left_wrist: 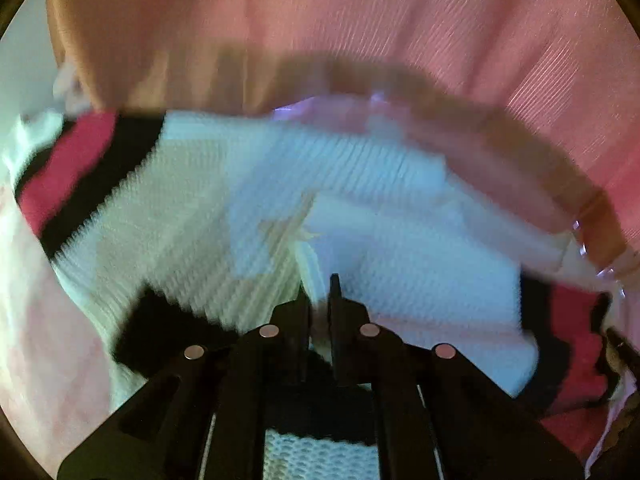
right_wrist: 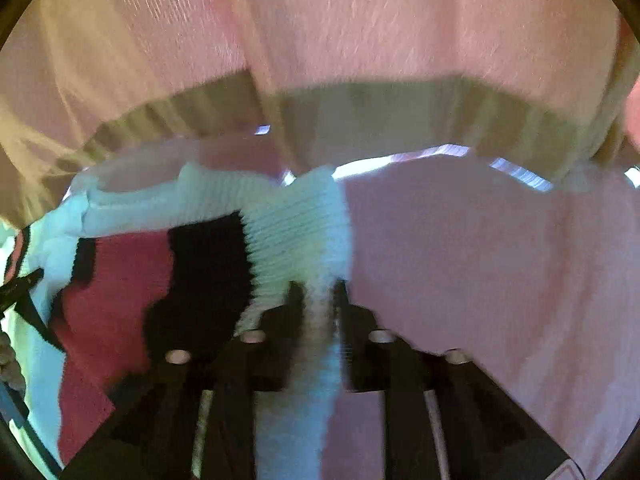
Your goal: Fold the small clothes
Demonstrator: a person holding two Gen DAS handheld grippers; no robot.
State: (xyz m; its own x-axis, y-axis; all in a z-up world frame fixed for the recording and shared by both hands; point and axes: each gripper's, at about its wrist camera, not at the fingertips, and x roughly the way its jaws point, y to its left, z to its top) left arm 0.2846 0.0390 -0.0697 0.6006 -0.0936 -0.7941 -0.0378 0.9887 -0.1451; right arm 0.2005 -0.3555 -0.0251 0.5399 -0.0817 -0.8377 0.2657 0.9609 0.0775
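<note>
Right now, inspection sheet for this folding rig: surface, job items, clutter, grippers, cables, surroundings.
Surface: pink cloth under the work; blurred.
Job's things: white knit garment with black and red bands, bunched, not yet folded flat.
Clutter: pink pleated fabric with an olive hem hangs behind.
Grippers: left gripper jaws shut on the white knit; right gripper jaws shut on a bunched white ribbed part.
Cables: nothing seen.
Surroundings: hidden by fabric; motion blur throughout.

White rib-knit sweater [left_wrist: 248,200] with red and black stripe bands, bunched and creased, not flat. One white fold pinched between black fingers in each wrist view. Lies on pink cloth; both views motion-blurred.
</note>
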